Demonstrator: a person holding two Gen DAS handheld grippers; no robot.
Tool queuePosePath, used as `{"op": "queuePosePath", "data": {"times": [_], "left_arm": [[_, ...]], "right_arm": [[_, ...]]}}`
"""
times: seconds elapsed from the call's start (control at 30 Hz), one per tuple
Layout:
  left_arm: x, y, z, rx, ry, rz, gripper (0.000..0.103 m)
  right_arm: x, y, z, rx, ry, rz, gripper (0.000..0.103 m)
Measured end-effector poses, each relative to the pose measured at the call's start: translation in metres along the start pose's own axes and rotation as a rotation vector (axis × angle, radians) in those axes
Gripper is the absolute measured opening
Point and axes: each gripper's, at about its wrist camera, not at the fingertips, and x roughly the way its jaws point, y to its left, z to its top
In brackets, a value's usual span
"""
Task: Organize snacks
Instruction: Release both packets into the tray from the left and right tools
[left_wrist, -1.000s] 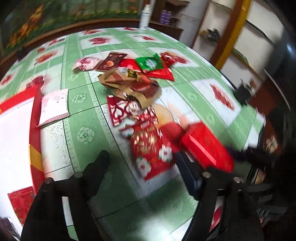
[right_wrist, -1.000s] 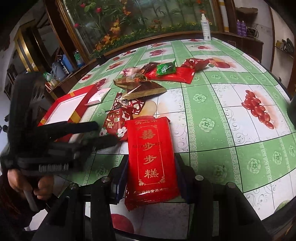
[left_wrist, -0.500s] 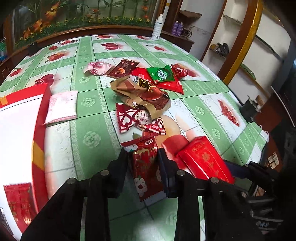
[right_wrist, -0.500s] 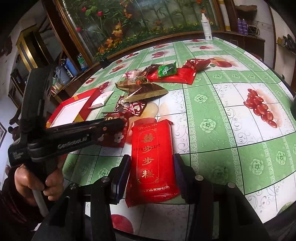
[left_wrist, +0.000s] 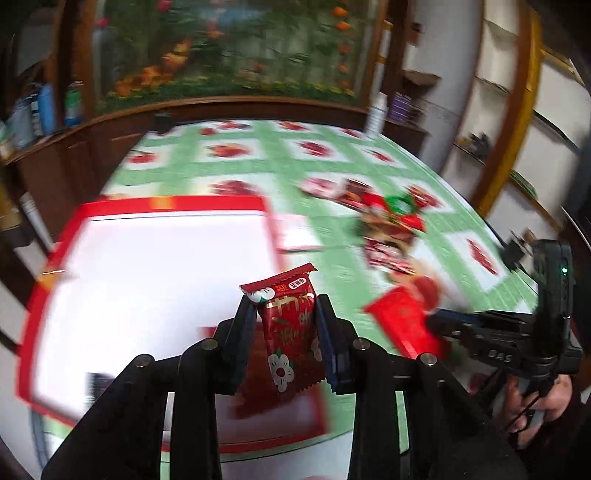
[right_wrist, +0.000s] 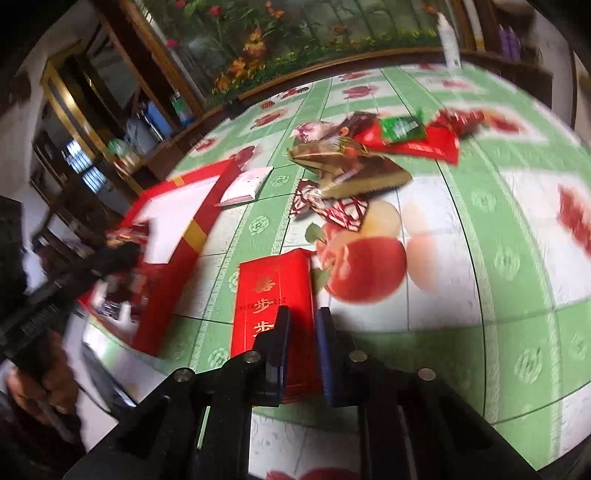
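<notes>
My left gripper (left_wrist: 284, 310) is shut on a small dark red snack packet with white flowers (left_wrist: 290, 332) and holds it up over the red-rimmed white tray (left_wrist: 155, 280). My right gripper (right_wrist: 301, 321) is shut on a long red snack pack with gold characters (right_wrist: 271, 291), lifted a little off the table; the pack also shows in the left wrist view (left_wrist: 406, 321). A pile of loose snacks (right_wrist: 354, 162) lies on the green fruit-print tablecloth beyond. The left gripper shows blurred at the left of the right wrist view (right_wrist: 110, 254).
A white packet (right_wrist: 245, 184) lies beside the tray's rim (right_wrist: 207, 206). A white bottle (right_wrist: 448, 40) stands at the table's far edge. Cabinets and shelves ring the table. The table edge (right_wrist: 122, 373) is close on the near left.
My left gripper closed on the small red packet, lifted it and swung left over the tray. My right gripper closed on the long red pack and raised it.
</notes>
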Motion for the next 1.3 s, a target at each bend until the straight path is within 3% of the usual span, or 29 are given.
{"op": "queuePosePath", "data": {"times": [0.03, 0.1, 0.2, 0.3, 0.33, 0.37, 0.4, 0.43, 0.53, 0.7, 0.83, 0.97, 1.1, 1.2, 1.3], "left_arm": [[-0.001, 0.007, 0.0, -0.006, -0.005, 0.017, 0.03], [-0.004, 0.023, 0.0, -0.024, -0.01, 0.044, 0.03], [0.002, 0.038, -0.004, -0.05, 0.01, 0.063, 0.03], [0.006, 0.048, -0.011, -0.071, 0.02, 0.064, 0.03], [0.006, 0.049, -0.012, -0.074, 0.023, 0.06, 0.03], [0.005, 0.05, -0.014, -0.077, 0.023, 0.057, 0.03], [0.005, 0.05, -0.015, -0.079, 0.022, 0.053, 0.03], [0.005, 0.05, -0.015, -0.078, 0.02, 0.048, 0.03], [-0.001, 0.046, -0.016, -0.069, 0.011, 0.028, 0.03], [-0.006, 0.044, -0.016, -0.056, 0.0, 0.005, 0.03], [-0.009, 0.052, -0.014, -0.069, -0.009, 0.024, 0.03], [-0.013, 0.065, -0.014, -0.099, -0.017, 0.066, 0.03], [-0.018, 0.079, -0.018, -0.13, -0.024, 0.101, 0.03], [-0.015, 0.082, -0.021, -0.135, -0.014, 0.105, 0.03], [-0.006, 0.076, -0.021, -0.125, 0.004, 0.088, 0.03]], "right_arm": [[0.003, 0.004, 0.001, 0.008, 0.019, 0.001, 0.03], [0.006, 0.008, 0.002, 0.03, 0.038, 0.039, 0.057], [0.009, 0.027, 0.0, -0.027, 0.043, 0.024, 0.069], [0.02, 0.049, -0.007, -0.133, 0.085, -0.075, 0.07], [0.024, 0.059, -0.011, -0.203, 0.078, -0.145, 0.067], [0.025, 0.065, -0.014, -0.251, 0.077, -0.198, 0.057], [0.025, 0.07, -0.016, -0.274, 0.066, -0.212, 0.047], [0.024, 0.069, -0.015, -0.251, 0.082, -0.177, 0.047], [0.024, 0.066, -0.014, -0.225, 0.067, -0.188, 0.046], [0.01, 0.068, -0.001, -0.152, 0.001, -0.041, 0.046], [0.0, 0.1, 0.021, -0.187, -0.064, 0.042, 0.046], [0.017, 0.133, 0.036, -0.202, -0.065, 0.128, 0.047], [0.035, 0.145, 0.044, -0.137, -0.089, 0.287, 0.05], [0.037, 0.133, 0.043, -0.106, -0.141, 0.275, 0.052], [0.043, 0.108, 0.045, -0.039, -0.139, 0.226, 0.053]]}}
